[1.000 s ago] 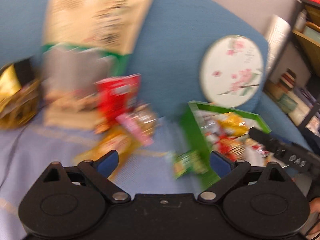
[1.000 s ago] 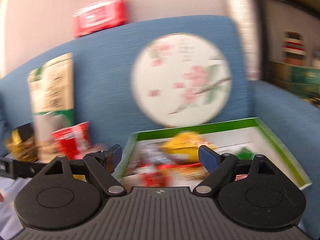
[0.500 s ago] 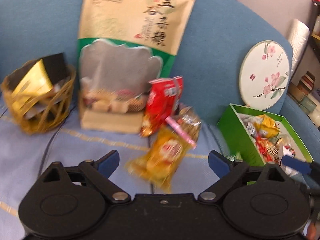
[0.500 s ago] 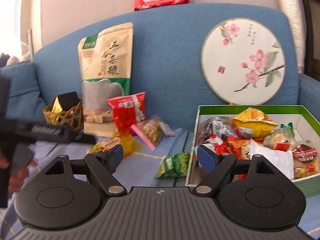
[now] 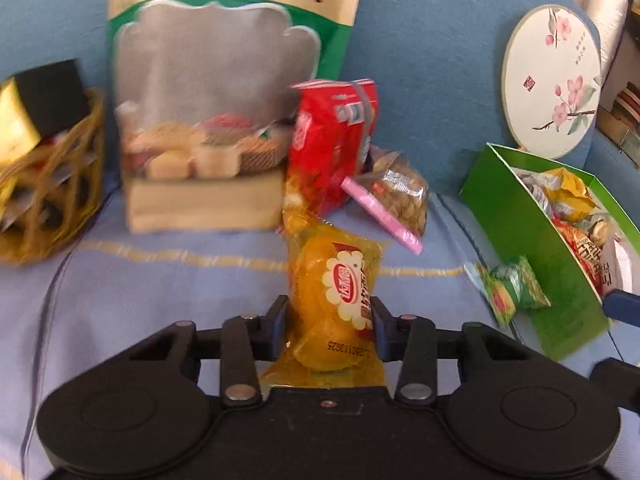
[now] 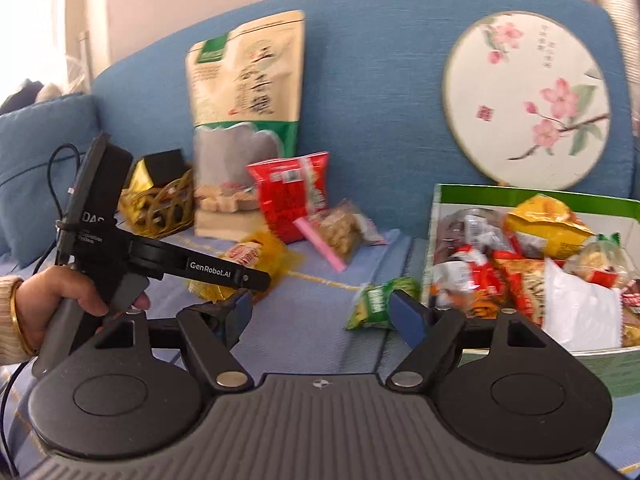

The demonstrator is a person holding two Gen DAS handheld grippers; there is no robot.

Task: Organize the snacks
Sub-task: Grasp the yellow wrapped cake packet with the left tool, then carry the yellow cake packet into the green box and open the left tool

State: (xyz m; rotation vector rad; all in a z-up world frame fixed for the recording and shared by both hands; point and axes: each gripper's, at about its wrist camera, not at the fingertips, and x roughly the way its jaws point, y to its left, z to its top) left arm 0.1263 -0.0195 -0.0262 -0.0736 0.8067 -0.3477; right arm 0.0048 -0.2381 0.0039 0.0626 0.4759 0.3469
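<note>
A yellow snack packet (image 5: 336,292) lies on the light blue sofa cover, and my left gripper (image 5: 328,320) has it between its closing jaws, with both pads against its sides. In the right wrist view the same yellow packet (image 6: 248,256) shows behind the left tool, which a hand (image 6: 60,300) holds. My right gripper (image 6: 320,312) stands open with nothing in it, low over the cover. A small green packet (image 6: 376,300) lies just beyond its right finger. The green box (image 6: 520,194) at the right holds several snacks.
A red bag (image 5: 332,140) and a clear packet of nuts (image 5: 400,196) lean behind the yellow packet. A tall beige pouch (image 5: 216,80) stands against the sofa back, with a wicker basket (image 5: 52,200) to its left. A round painted fan (image 5: 552,80) rests behind the green box (image 5: 532,264).
My left gripper has come forward and down onto the yellow packet, and its jaws have narrowed from wide apart to the packet's sides. The right gripper has swung left and lower.
</note>
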